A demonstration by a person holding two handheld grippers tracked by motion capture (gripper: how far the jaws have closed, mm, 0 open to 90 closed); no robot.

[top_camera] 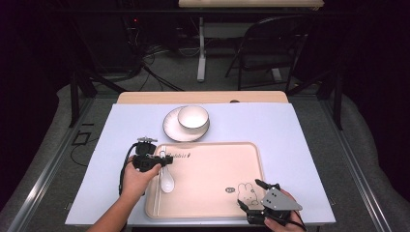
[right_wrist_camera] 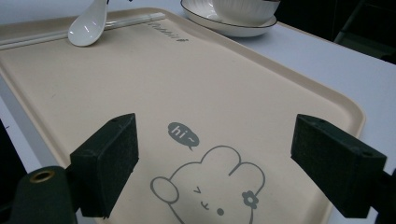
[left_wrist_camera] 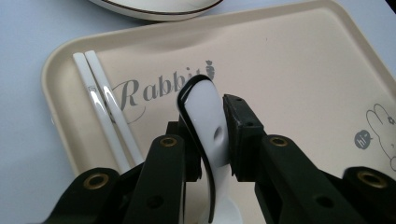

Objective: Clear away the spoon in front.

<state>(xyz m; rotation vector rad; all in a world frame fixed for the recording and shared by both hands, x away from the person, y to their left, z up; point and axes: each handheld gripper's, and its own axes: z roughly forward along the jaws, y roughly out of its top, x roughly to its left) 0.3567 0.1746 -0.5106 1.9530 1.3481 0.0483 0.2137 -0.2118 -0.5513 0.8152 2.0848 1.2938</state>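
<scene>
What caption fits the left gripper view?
Left gripper around a white spoon's handle, above a beige tray beside chopsticks.

Tray (top_camera: 251,159) and plate (top_camera: 170,130) on table (top_camera: 300,140)

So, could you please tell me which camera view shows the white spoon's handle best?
The left gripper view: the spoon handle rises close up between the left claw's pads, its dark edge and small hole clear. The high view shows the whole spoon small on the tray. The right gripper view shows mainly its bowl, far off.
</scene>
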